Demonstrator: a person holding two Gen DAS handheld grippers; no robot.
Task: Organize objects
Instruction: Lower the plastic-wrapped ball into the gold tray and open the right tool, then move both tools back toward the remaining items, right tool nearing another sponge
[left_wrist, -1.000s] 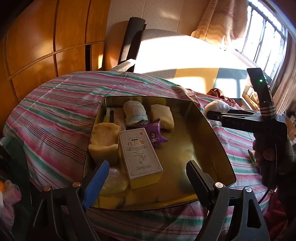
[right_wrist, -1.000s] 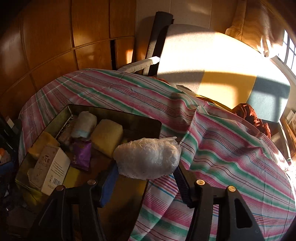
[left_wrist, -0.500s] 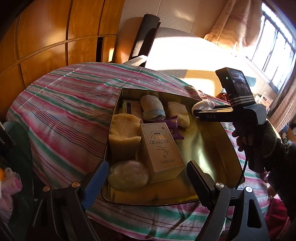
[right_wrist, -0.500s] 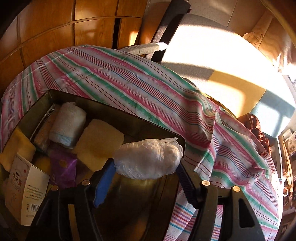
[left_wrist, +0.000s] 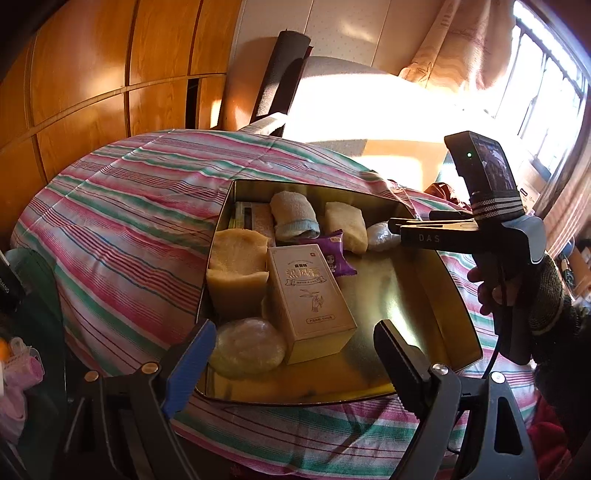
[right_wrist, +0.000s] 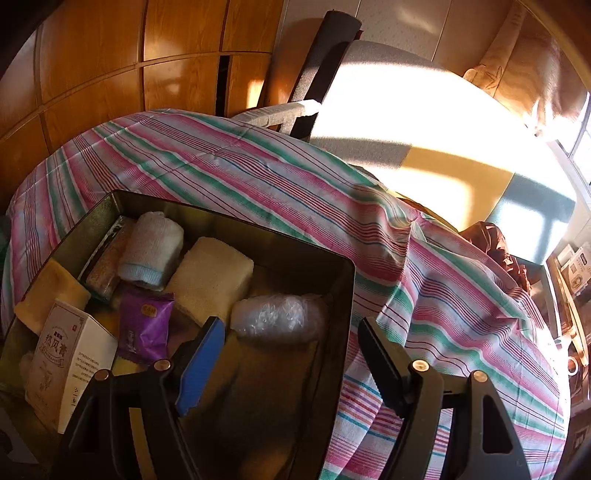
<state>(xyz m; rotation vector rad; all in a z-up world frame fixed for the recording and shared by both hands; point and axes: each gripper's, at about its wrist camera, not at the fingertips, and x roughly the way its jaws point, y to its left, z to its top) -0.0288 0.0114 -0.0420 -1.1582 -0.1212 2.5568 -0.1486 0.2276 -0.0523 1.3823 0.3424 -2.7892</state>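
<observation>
A striped cloth (left_wrist: 122, 236) in pink, green and white covers the table, and on it stands a shallow metal tin (left_wrist: 417, 295) with a golden inside. In the tin, along its left side, lie a yellow sponge block (left_wrist: 236, 266) and, nearer to the camera, a round pale cake in clear wrap (left_wrist: 247, 349). Just beside them is a beige carton with Chinese characters (left_wrist: 308, 297). Behind it are a rolled white towel with a blue edge (left_wrist: 293, 218), a folded cream cloth (left_wrist: 345, 225) and a small purple sachet (left_wrist: 334, 254).

The plastic-wrapped white bundle (right_wrist: 279, 314) lies inside the tin in its far right corner, touching the cream cloth. The right gripper (right_wrist: 291, 354) is spread wide over this corner and its fingers hold nothing; the bundle sits just ahead of the blue pad (right_wrist: 201, 360). In the left wrist view the same gripper reaches in from the right, held by a gloved hand (left_wrist: 517, 291).

The left gripper (left_wrist: 291, 354) hangs above the near edge of the tin, also wide apart and empty.
</observation>
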